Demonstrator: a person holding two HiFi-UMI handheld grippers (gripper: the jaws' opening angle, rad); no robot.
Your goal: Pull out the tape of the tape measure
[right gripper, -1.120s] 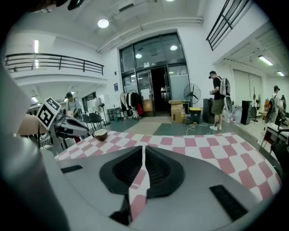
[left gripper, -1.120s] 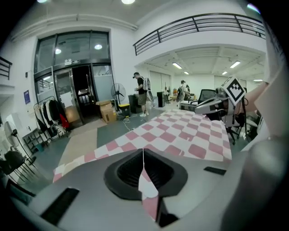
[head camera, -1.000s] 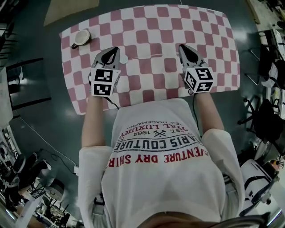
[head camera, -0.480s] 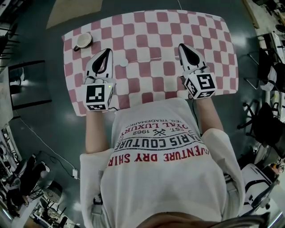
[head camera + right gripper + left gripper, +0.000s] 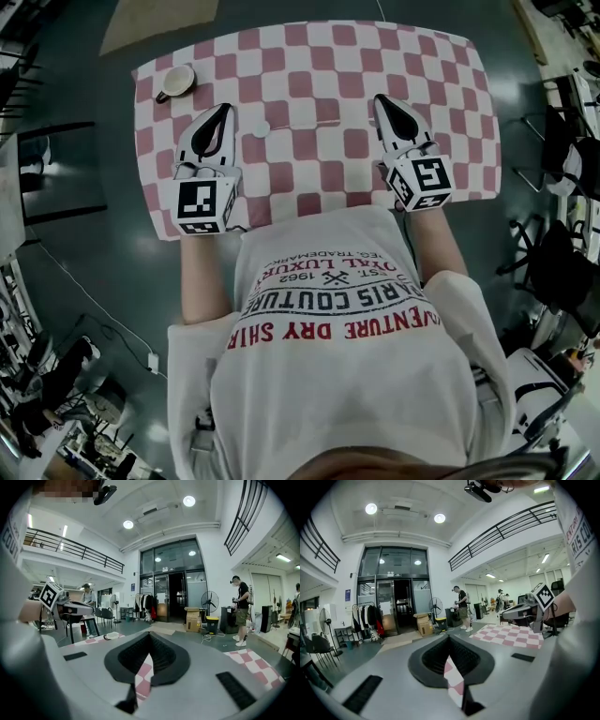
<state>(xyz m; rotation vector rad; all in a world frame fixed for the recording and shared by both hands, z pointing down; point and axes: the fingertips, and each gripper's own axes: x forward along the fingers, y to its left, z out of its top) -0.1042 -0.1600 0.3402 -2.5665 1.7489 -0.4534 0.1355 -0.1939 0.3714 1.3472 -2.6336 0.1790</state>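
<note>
- Two grippers are held low over the surface (image 5: 469,112), one in each of the person's hands, both pointing away from the body.
- Left gripper (image 5: 225,109): its fingers are pressed together at the tips and pinch nothing. Its own view shows only a sliver of the checked cloth (image 5: 319,56) through the gap behind the closed tips.
- Right gripper (image 5: 382,99): its fingers are likewise pressed together with nothing between them, and the same pink and white checks show through the gap below.
- The tape measure (image 5: 175,82) appears to be the round case with a pale top and darker rim. It lies flat on the cloth near the far left corner of the surface.
- It sits beyond the left gripper and to its left, apart from it, and well apart from the right gripper. Neither gripper touches it. The right gripper view shows it as a low white round thing on the cloth.
- A small white disc (image 5: 260,131) lies on the cloth just to the right of the left gripper's tip. I cannot tell what it is.
- The cloth covers the whole surface, which stands on a dark floor (image 5: 75,244).
- The person's white shirt (image 5: 337,375) with red and dark print fills the lower part of the head view.
- Behind, the right gripper view shows a standing fan (image 5: 209,603) and a cardboard box (image 5: 192,618) near glass doors.
</note>
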